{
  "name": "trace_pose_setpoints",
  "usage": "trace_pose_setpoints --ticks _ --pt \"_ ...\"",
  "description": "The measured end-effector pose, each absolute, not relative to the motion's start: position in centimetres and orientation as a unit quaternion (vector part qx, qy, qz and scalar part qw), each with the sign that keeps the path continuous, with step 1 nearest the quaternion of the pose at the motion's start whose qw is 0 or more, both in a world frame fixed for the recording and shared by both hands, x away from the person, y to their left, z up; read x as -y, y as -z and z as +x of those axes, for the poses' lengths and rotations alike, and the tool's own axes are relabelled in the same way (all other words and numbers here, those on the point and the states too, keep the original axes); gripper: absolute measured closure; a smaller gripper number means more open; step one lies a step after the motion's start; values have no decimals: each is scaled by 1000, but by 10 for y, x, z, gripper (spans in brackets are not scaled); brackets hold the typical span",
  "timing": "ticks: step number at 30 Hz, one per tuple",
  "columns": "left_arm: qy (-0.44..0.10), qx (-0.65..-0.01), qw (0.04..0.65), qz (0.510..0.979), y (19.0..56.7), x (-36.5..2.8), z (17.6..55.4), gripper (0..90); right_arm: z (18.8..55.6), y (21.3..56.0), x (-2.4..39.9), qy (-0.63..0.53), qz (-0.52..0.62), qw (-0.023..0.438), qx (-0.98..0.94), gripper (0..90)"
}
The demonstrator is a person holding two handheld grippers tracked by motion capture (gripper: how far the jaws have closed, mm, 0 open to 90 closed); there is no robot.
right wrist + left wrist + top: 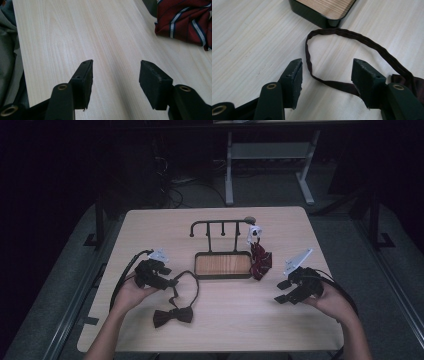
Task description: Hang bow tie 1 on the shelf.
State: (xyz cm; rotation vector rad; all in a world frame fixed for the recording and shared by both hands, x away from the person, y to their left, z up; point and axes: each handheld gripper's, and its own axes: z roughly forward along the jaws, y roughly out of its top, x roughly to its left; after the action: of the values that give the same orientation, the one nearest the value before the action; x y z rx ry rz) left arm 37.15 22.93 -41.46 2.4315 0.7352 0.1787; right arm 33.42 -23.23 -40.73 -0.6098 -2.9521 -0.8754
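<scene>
done: striped bow tie (260, 260) by the rack (220, 226) | now: left tongs (327, 76) spread around dark bow tie (173, 315) strap on surface (240, 320), no pinch | right tongs (115, 75) spread, empty | left: grab, hang

Overhead table (225, 320) view; two close jaw-level views

Red striped tie (261, 261) lies beside rack's wood tray (223, 265).
</scene>
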Motion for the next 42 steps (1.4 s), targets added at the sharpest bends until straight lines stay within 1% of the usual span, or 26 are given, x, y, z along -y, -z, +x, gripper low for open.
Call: trace_pose_setpoints --ticks 6,8,11,12,13,16,17,18,30,35,42 --pt "-55 -277 279 918 419 -224 384 456 333 406 232 280 -193 0 940 439" --pt "-53 -281 282 916 421 -222 386 513 333 406 232 280 -193 -1 940 438" --pt "-47 -277 270 921 424 -221 390 523 333 406 232 281 -194 -1 940 436" --pt "-45 -283 272 919 427 -220 390 544 333 406 232 280 -193 -1 940 436" --pt "-46 -277 260 924 427 -220 392 544 333 406 232 280 -193 -1 940 436" --pt "-46 -290 263 919 431 -218 393 550 333 406 232 282 -192 -1 940 434" --pt "-51 -282 251 925 431 -219 395 558 333 406 232 282 -192 1 940 433" --pt "-52 -287 255 922 432 -219 395 558 333 406 232 282 -190 0 940 433" --pt "-39 -289 239 926 439 -222 402 705 333 406 233 284 -192 -1 939 429" --pt "-39 -294 230 927 441 -220 402 746 332 405 233 284 -192 -1 939 429" --pt "-36 -295 227 928 443 -220 404 770 332 405 233 285 -195 -1 939 429"
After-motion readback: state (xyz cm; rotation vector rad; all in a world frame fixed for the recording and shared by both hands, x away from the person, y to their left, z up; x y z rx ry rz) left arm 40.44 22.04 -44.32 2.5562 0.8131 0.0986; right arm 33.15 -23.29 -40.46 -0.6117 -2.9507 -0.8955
